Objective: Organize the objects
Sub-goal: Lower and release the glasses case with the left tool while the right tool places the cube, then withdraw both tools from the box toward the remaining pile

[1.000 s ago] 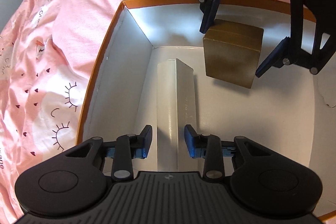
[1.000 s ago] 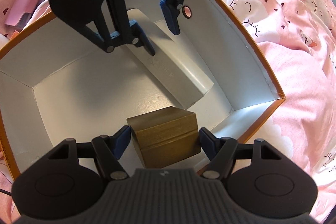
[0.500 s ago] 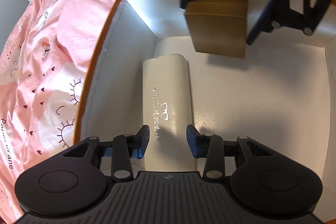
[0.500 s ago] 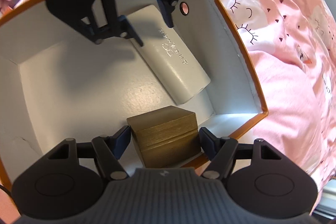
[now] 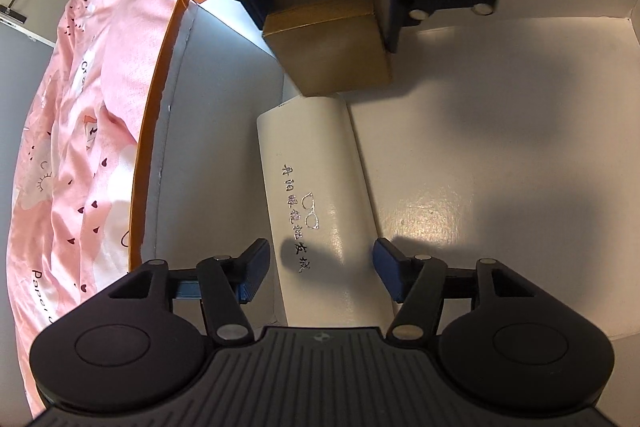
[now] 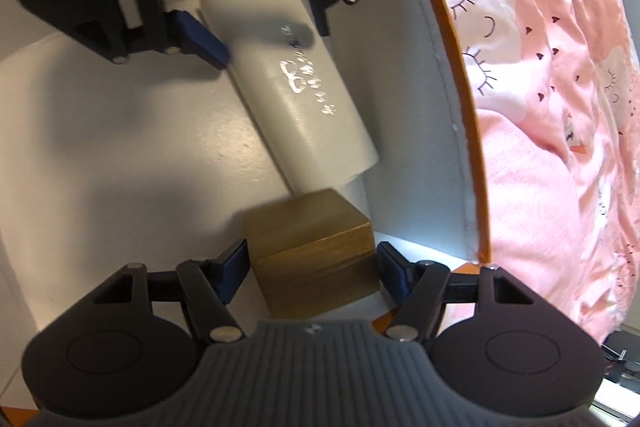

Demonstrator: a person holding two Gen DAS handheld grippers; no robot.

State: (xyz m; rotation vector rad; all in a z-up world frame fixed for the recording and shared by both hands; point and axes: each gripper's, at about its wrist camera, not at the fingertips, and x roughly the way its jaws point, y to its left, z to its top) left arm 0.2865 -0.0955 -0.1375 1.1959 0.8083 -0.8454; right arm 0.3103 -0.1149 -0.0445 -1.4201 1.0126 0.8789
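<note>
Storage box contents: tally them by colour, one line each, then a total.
White: 1, the glasses case lying on the floor of the orange-rimmed storage box.
Gold-brown: 1, the small gift box, between the right gripper's pads.
Total: 2.
</note>
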